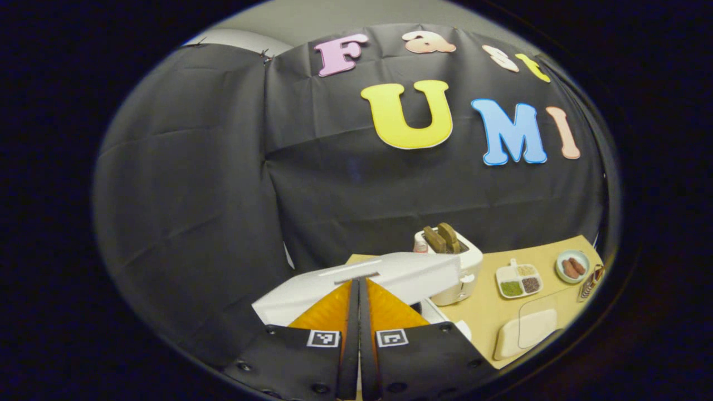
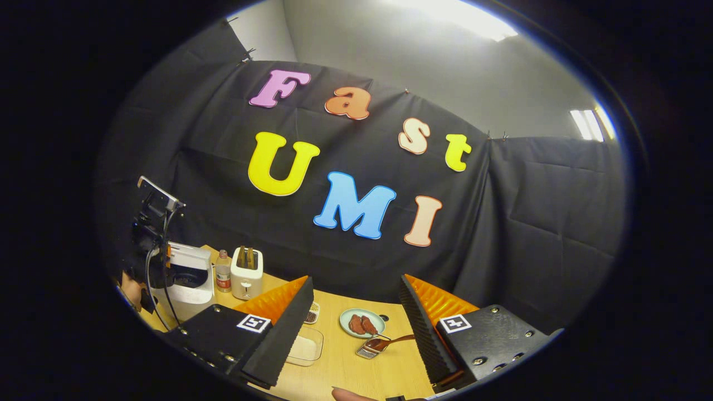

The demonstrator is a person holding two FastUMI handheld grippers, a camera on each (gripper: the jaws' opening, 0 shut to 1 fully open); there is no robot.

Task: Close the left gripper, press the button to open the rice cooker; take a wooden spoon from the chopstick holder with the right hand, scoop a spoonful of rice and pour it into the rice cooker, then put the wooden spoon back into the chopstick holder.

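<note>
My left gripper (image 1: pixel 359 282) is shut with nothing held, its fingertips right over the white rice cooker (image 1: pixel 401 274). The right gripper view shows that cooker (image 2: pixel 188 277) at the far left, with the other gripper above it in a hand (image 2: pixel 131 291). I cannot tell whether the lid is up. My right gripper (image 2: pixel 356 281) stands open and empty, above the table. Beyond its fingers a wooden spoon (image 2: pixel 399 339) sticks out of the metal chopstick holder (image 2: pixel 369 349), which also appears at the table's right edge (image 1: pixel 588 285). A clear box of rice (image 2: pixel 305 346) sits close by.
On the wooden table (image 2: pixel 356 373) stand a white toaster (image 1: pixel 452 259) holding bread, a small bottle (image 2: pixel 223 272), a divided plate of grains (image 1: pixel 519 279) and a plate of sausages (image 2: pixel 362 323). The rice box (image 1: pixel 526 331) lies near the front edge.
</note>
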